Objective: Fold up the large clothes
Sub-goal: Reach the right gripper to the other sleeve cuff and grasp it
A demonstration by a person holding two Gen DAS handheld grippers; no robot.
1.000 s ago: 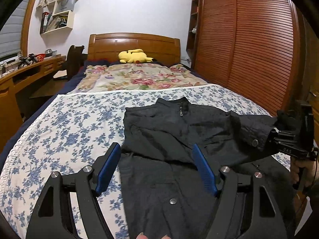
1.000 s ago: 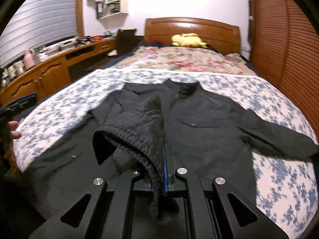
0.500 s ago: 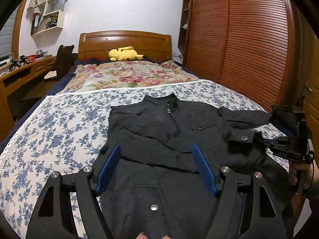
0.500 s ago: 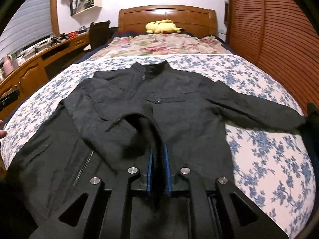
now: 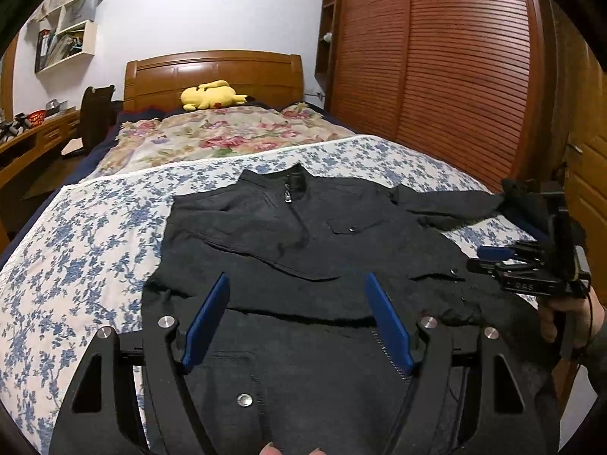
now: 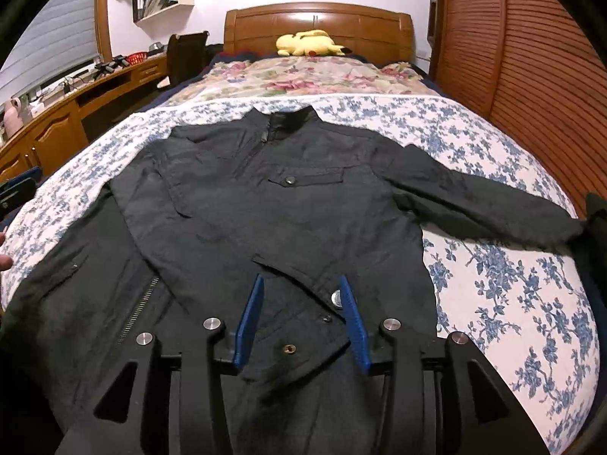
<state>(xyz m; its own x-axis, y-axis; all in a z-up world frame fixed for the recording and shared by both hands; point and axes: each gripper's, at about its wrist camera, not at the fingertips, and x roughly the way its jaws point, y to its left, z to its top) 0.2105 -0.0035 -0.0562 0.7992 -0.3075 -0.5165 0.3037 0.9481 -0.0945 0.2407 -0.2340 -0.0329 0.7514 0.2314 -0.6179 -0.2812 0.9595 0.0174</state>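
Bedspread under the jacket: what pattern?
Blue flowers on white bedspread; clearest in the right wrist view.

Counted on the bed point(image 6: 512, 303): one black jacket point(image 6: 288, 212), one yellow plush toy point(image 6: 309, 43), one flowery quilt point(image 6: 303, 76). Counted around it: two grippers, left point(image 5: 297, 318) and right point(image 6: 303, 320), one white wall shelf point(image 5: 66, 43), one wooden desk point(image 6: 57, 129), one chair point(image 6: 186, 55), one brown wardrobe point(image 5: 455, 76).

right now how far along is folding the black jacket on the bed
Early. Done: one sleeve lies folded across the black jacket. In hand: nothing; the right gripper has just been opening, nothing between its pads, and the left gripper is open. Left: the other sleeve, still stretched out, and the body.
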